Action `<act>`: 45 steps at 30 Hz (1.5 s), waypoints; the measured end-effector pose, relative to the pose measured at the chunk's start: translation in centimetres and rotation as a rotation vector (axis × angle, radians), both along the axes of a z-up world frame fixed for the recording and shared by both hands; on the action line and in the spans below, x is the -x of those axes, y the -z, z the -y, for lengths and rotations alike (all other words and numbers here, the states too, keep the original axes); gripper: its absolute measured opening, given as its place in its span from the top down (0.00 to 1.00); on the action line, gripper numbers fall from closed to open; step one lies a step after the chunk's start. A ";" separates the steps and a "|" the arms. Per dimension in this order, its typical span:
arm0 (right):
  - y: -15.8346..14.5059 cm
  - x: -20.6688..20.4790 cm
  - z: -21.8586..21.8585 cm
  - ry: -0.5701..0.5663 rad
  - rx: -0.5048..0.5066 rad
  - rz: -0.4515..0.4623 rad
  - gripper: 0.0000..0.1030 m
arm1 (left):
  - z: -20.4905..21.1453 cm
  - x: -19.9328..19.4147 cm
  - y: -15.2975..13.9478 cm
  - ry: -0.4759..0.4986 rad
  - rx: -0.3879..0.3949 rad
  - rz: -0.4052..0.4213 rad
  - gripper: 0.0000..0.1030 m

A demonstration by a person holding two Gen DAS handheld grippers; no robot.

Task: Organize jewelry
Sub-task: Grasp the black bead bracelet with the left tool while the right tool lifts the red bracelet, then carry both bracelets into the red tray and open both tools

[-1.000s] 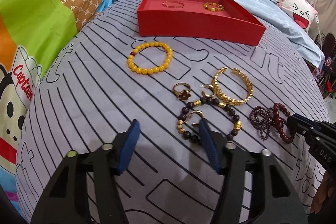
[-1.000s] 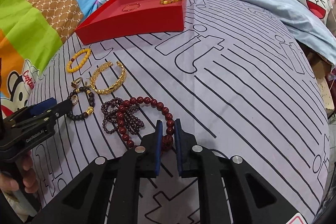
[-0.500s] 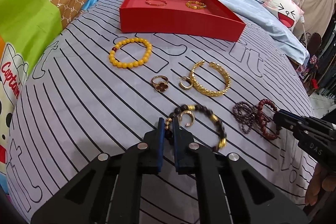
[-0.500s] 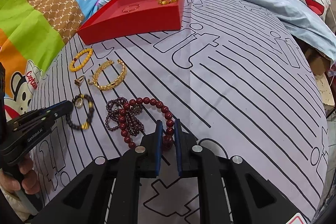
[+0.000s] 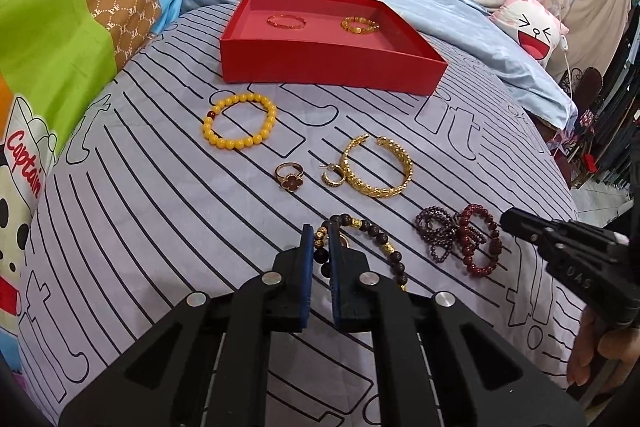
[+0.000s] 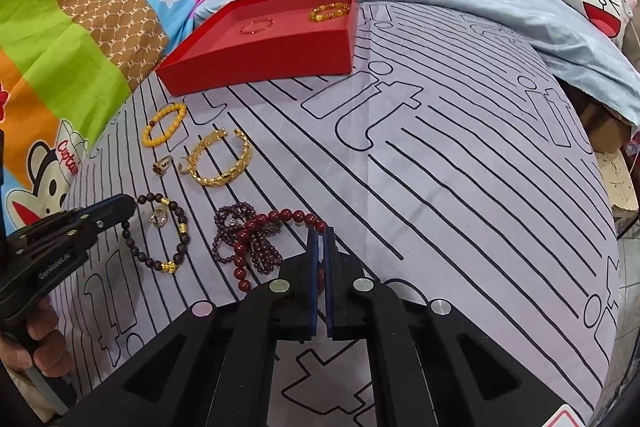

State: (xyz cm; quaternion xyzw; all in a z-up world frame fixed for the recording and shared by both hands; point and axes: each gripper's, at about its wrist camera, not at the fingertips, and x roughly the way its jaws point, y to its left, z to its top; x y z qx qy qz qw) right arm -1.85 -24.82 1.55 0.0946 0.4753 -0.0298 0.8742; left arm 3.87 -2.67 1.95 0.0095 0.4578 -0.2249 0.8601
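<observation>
My left gripper point(image 5: 320, 231) is shut on the dark bead bracelet with gold beads point(image 5: 380, 243), which lies on the striped bedspread; it also shows in the right wrist view point(image 6: 176, 227). My right gripper point(image 6: 321, 233) is shut on the red bead bracelet point(image 6: 280, 217), next to a tangle of dark purple beads point(image 6: 234, 239). A red tray point(image 5: 332, 67) at the back holds a thin bangle point(image 5: 286, 21) and a gold bead bracelet point(image 5: 360, 25). A yellow bead bracelet point(image 5: 240, 121), a ring point(image 5: 289, 177), a small hoop earring point(image 5: 334, 177) and a gold cuff point(image 5: 376, 167) lie between.
A colourful cartoon quilt point(image 5: 60, 27) rises on the left. A light blue blanket point(image 5: 440, 7) and a pink cat pillow point(image 5: 532, 27) lie behind the tray. The bed edge drops off at the right point(image 6: 608, 187).
My left gripper closed from wide open onto the dark bead bracelet and has pulled it slightly. My right gripper stays shut on the red beads, which have shifted a little.
</observation>
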 end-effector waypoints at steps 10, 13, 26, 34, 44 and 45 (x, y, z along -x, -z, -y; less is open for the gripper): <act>1.5 -1.0 -0.6 -0.012 0.047 -0.011 0.78 | 0.5 0.1 0.0 0.012 -0.007 -0.005 0.93; 1.5 -1.2 -0.6 -0.015 0.067 -0.007 0.91 | 0.6 0.1 -0.1 0.015 -0.004 -0.007 0.93; -2.9 -0.7 -0.5 -0.019 0.022 0.083 0.93 | 1.2 0.3 -2.8 0.053 0.041 0.012 0.93; -7.2 -0.8 -0.8 -0.031 0.023 0.167 0.93 | 1.9 0.5 -5.6 0.098 0.068 0.050 0.93; -10.8 -4.2 -0.2 -0.054 0.042 0.241 0.93 | 3.3 -3.2 -10.4 0.131 0.097 0.153 0.93; -11.1 -5.0 -0.1 -0.056 0.048 0.250 0.93 | 3.5 -3.9 -10.9 0.132 0.095 0.171 0.93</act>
